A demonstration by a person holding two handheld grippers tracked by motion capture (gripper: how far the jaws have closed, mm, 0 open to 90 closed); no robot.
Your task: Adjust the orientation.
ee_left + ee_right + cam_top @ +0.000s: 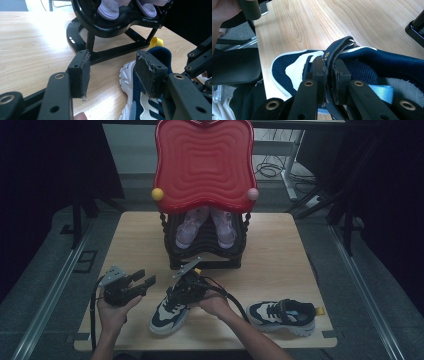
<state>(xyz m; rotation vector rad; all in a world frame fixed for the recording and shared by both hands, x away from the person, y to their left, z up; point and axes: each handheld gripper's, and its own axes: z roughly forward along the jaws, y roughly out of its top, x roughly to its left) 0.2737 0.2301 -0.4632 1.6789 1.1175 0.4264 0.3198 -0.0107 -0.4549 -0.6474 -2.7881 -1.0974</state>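
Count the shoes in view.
4: two pink shoes on the black rack, one navy shoe under the right tool, one at the table's right.

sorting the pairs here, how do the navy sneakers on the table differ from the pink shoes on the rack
The navy sneakers are dark blue and white; the pink shoes are pale pink. The navy sneakers lie apart on the wooden table, one far off to the right; the pink shoes sit side by side on the black rack. The right gripper pinches one navy sneaker's strap; the pink shoes are untouched.
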